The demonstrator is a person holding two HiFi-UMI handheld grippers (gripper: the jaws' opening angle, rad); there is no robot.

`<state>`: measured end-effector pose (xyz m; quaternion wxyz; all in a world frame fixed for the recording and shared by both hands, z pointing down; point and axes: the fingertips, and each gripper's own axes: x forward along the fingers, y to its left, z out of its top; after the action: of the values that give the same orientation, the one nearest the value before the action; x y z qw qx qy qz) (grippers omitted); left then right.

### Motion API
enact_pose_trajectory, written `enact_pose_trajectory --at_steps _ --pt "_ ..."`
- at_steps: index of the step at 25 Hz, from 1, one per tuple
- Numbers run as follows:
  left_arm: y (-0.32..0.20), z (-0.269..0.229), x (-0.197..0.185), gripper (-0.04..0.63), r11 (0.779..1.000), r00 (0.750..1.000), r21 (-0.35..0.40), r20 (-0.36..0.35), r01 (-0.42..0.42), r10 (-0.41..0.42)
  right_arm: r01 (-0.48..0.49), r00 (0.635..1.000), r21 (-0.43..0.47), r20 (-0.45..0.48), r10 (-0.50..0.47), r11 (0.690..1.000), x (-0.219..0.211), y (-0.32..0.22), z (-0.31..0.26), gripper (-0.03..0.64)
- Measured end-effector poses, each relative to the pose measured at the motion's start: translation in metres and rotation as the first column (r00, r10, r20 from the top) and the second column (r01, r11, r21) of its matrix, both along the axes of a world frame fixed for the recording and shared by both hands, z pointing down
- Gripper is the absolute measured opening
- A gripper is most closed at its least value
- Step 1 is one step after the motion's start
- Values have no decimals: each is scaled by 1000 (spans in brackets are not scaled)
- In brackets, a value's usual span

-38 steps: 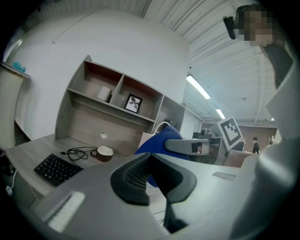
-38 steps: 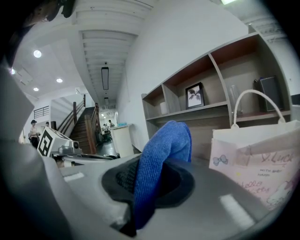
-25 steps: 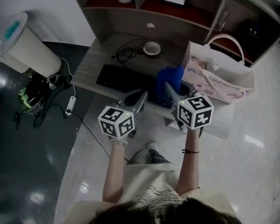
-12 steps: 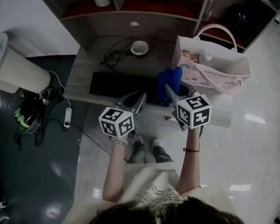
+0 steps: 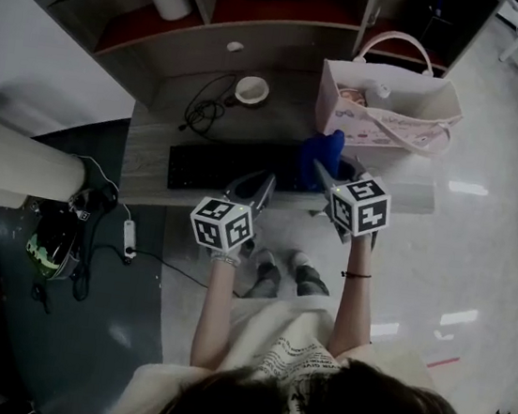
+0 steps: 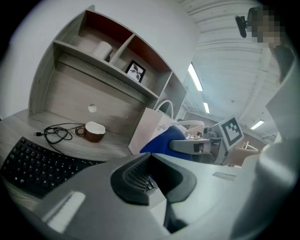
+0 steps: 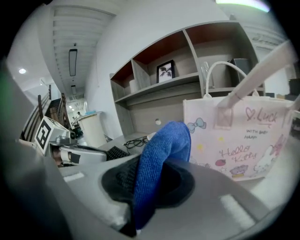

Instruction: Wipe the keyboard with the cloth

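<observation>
Right gripper (image 7: 147, 183) pinches your folded blue microfibre cloth (image 7: 166, 145) above the flat black keyboard's (image 5: 217, 163) right end | left gripper (image 6: 151, 174) fingers pressed together, empty, at keyboard's near edge | risk: unbraced keyboard may slide under your wipe.

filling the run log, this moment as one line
right gripper: shut on blue cloth | left gripper: shut, empty | keyboard: on desk

The cloth (image 7: 161, 159) is blue, nubbly microfibre. The keyboard (image 5: 227, 164) looks like matt black plastic. The table (image 5: 146, 163) shows a dull grey wood grain; the floor (image 5: 453, 246) is glossy and mirrors lights. The mug (image 6: 93, 131) is shiny brown ceramic. The bag (image 7: 234, 140) is smooth and pale.
</observation>
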<state>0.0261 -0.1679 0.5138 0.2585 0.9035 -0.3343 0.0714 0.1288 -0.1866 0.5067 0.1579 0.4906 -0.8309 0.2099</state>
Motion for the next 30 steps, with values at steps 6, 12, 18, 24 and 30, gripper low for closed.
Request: enact_pose_trajectory --at_steps 6,12,18,24,30 --pt "3 21 1 5 994 995 -46 -1 -95 96 -121 991 -18 -66 119 993 15 8 12 60" --pt "11 41 7 5 986 989 -79 -13 -145 144 -207 973 -23 -113 203 978 26 17 23 60" --pt "13 50 15 5 983 988 -100 -20 -155 154 -237 963 -60 -147 226 970 32 18 43 60" --pt "6 50 26 5 984 990 -110 -37 -140 137 -239 967 -88 -109 230 967 27 4 59 59" --pt "-1 52 24 5 986 993 -115 -23 -118 116 -217 975 -106 -64 211 971 21 -11 65 60"
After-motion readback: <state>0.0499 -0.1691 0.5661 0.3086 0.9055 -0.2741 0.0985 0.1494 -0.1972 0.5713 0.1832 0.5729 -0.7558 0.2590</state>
